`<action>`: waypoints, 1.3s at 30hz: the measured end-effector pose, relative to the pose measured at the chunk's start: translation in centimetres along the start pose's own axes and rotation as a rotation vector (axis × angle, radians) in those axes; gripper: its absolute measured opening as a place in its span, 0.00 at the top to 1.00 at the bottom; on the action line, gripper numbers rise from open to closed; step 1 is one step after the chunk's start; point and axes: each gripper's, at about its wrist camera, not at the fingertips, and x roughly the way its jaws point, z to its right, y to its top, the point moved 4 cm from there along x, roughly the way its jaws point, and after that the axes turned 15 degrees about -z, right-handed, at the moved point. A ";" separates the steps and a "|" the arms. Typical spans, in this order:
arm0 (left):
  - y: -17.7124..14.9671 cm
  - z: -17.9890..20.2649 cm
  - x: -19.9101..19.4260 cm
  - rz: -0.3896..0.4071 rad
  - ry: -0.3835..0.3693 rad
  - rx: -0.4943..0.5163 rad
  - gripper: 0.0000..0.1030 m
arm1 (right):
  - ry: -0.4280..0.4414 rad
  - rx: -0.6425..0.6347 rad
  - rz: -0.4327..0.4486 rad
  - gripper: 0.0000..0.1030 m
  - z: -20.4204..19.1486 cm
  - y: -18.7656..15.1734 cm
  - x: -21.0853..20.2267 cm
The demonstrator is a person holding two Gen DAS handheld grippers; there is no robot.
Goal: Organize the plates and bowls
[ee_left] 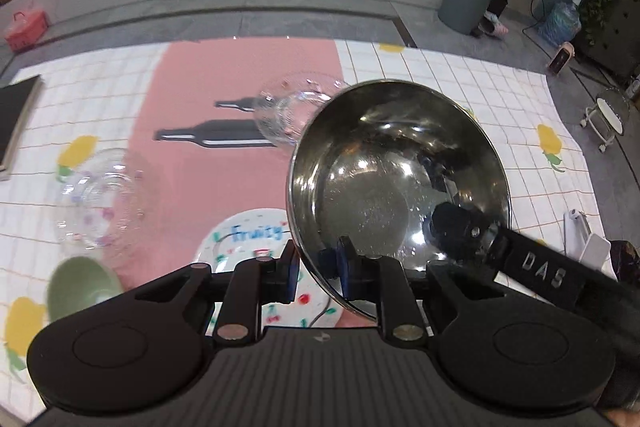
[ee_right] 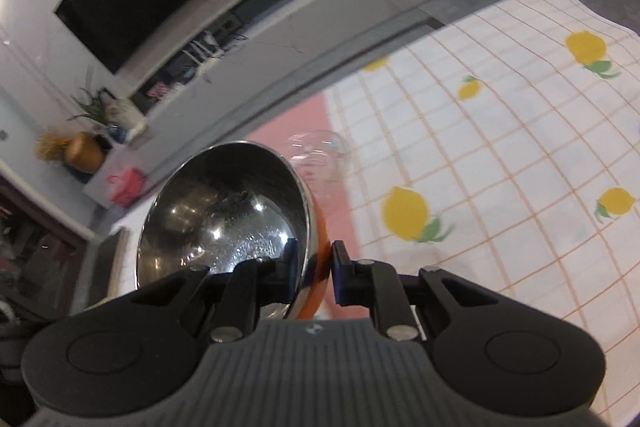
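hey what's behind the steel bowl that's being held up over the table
Behind the steel bowl, a clear glass bowl sits on the pink runner; the bowl covers its near side. Below the bowl's rim lies the Fruity plate, partly hidden.

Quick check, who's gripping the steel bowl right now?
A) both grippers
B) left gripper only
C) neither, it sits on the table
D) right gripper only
A. In the left wrist view the left gripper pinches the steel bowl at its near rim while the right gripper clamps the far side; the right wrist view shows that gripper's fingers astride the wall.
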 end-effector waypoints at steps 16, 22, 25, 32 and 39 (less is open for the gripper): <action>-9.1 -5.8 -2.7 -0.017 -0.099 -0.126 0.78 | 0.031 -0.108 -0.103 0.85 -4.9 -7.7 -1.9; -11.0 -7.4 -1.2 -0.065 -0.139 -0.157 0.77 | -0.028 -0.131 -0.127 0.85 -5.3 -10.5 -1.0; -11.4 -7.4 -0.5 -0.077 -0.117 -0.149 0.78 | -0.051 -0.133 -0.152 0.85 -5.0 -11.4 -0.2; -12.3 -7.9 1.2 -0.122 -0.101 -0.145 0.77 | -0.115 -0.162 -0.198 0.85 -4.7 -12.5 1.3; -12.4 -8.2 1.3 -0.127 -0.106 -0.147 0.76 | -0.194 -0.256 -0.171 0.85 -5.8 -13.3 1.7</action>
